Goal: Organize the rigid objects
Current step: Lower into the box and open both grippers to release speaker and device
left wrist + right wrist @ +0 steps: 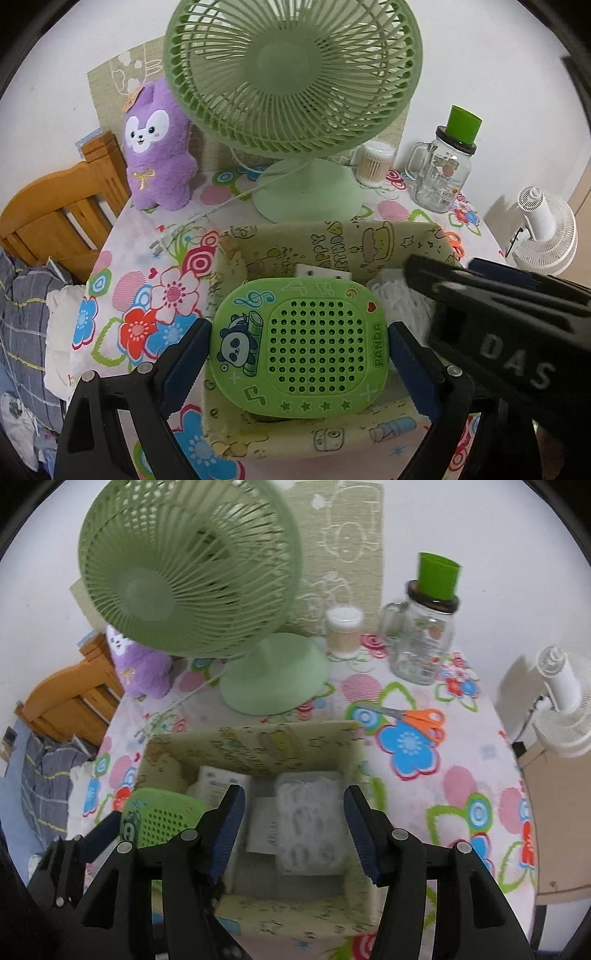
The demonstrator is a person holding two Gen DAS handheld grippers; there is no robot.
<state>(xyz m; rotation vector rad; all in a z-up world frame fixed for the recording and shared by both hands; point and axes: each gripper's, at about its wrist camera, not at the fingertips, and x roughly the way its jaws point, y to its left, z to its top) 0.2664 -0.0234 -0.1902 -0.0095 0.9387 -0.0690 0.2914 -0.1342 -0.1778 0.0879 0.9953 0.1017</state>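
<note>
A green perforated panda case (pixel 306 347) hangs tilted over the open yellow-green cartoon-print box (pixel 332 240). My left gripper (pixel 299 350) is shut on it, with a blue pad pressed against each side. The same case (pixel 159 823) shows at lower left in the right wrist view, held above the box's left part. My right gripper (pixel 295 808) stands open above the box (pixel 258 746) with nothing between its fingers. Beneath it, in the box, lie a white padded packet (pixel 310 823) and white cards (pixel 218 779).
On the flowered tablecloth (pixel 461 775) behind the box stand a green desk fan (pixel 192 572), a purple plush (pixel 155 147), a swab tub (pixel 343 631) and a glass jar with a green cup (pixel 424 642). Orange scissors (pixel 417 720) lie right of the box. A wooden chair (pixel 66 214) stands left.
</note>
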